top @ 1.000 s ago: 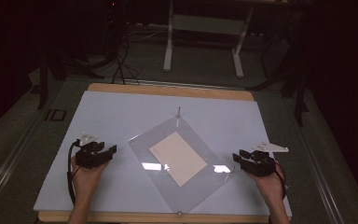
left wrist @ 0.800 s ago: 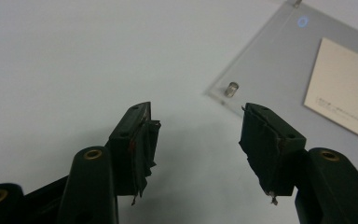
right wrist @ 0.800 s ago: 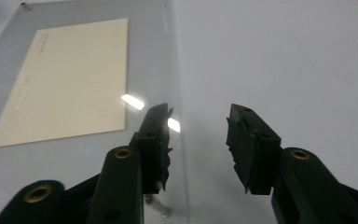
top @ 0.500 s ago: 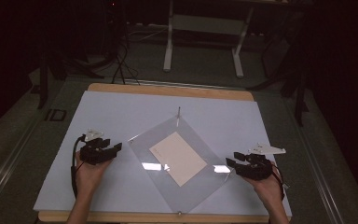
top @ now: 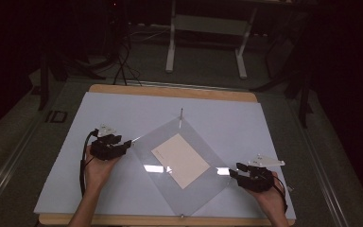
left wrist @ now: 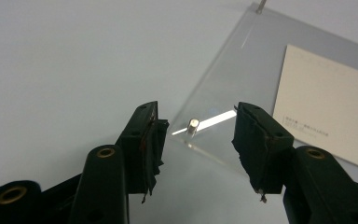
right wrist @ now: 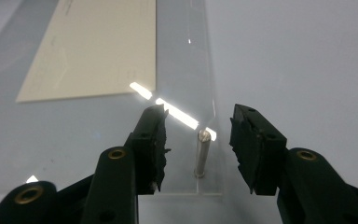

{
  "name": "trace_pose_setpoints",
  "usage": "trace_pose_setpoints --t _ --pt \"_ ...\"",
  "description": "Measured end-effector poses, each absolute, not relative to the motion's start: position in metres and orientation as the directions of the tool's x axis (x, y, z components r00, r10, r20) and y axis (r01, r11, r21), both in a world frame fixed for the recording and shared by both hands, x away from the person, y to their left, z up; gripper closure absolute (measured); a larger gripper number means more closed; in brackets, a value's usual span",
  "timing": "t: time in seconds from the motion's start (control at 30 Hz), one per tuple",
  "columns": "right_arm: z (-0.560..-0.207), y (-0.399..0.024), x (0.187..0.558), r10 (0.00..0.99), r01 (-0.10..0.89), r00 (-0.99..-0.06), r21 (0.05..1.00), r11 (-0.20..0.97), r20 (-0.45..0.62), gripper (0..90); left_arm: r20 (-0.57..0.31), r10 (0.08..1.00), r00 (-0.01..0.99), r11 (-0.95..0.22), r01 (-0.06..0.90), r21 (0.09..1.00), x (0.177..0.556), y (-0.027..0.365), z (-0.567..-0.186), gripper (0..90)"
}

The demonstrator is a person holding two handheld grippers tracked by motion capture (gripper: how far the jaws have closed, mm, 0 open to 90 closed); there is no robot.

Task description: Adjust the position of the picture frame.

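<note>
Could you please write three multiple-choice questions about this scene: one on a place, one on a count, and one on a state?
1. Where does the card lie?
A. under the clear panel
B. on the bare table, beside the panel
C. between the left gripper's jaws

2. How many metal pins can be seen at the panel's corners in the high view?
A. one
B. four
C. six

3. How do the right gripper's jaws stand?
A. shut on the card
B. pressed flat on the panel
C. apart, one on each side of a pin

Answers:
1 A, the card shows through the clear sheet, inside its edges.
2 B, the far pin, near pin, left pin and the right one, one at each corner.
3 C, a gap shows between each pad and the pin.
</note>
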State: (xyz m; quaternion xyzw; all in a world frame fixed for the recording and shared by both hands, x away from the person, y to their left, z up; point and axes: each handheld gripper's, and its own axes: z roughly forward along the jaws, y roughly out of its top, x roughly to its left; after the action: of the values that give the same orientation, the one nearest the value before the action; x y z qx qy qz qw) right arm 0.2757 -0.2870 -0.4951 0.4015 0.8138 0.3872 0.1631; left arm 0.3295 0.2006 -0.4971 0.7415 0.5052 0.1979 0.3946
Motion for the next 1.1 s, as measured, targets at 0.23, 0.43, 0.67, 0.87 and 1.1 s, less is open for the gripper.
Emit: trace_pose_setpoints --t 0.23,0.43,0.67,0.87,1.1 --pt "-0.501 -0.287 0.274 0.780 0.526 -0.624 0.759 0.384 0.038 57.9 -0.122 0.895 0.429 -0.179 0.596 0.783 0.336 0.195 -0.498 49.0" --pt "-0.507 -0.290 0.273 0.781 0.523 -0.623 0.767 0.372 0.045 64.6 -0.124 0.874 0.470 -0.208 0.592 0.779 0.346 0.183 -0.497 51.2" --pt "-0.515 -0.289 0.274 0.786 0.534 -0.618 0.753 0.385 0.036 68.8 -0.125 0.860 0.495 -0.213 0.571 0.793 0.358 0.171 -0.489 51.3" --pt "-0.523 -0.288 0.276 0.788 0.547 -0.615 0.737 0.398 0.032 72.9 -0.117 0.851 0.513 -0.231 0.565 0.792 0.374 0.159 -0.486 51.0" --pt "-0.526 -0.284 0.277 0.785 0.544 -0.619 0.731 0.413 0.017 79.3 -0.093 0.831 0.549 -0.281 0.559 0.780 0.395 0.143 -0.495 51.5"
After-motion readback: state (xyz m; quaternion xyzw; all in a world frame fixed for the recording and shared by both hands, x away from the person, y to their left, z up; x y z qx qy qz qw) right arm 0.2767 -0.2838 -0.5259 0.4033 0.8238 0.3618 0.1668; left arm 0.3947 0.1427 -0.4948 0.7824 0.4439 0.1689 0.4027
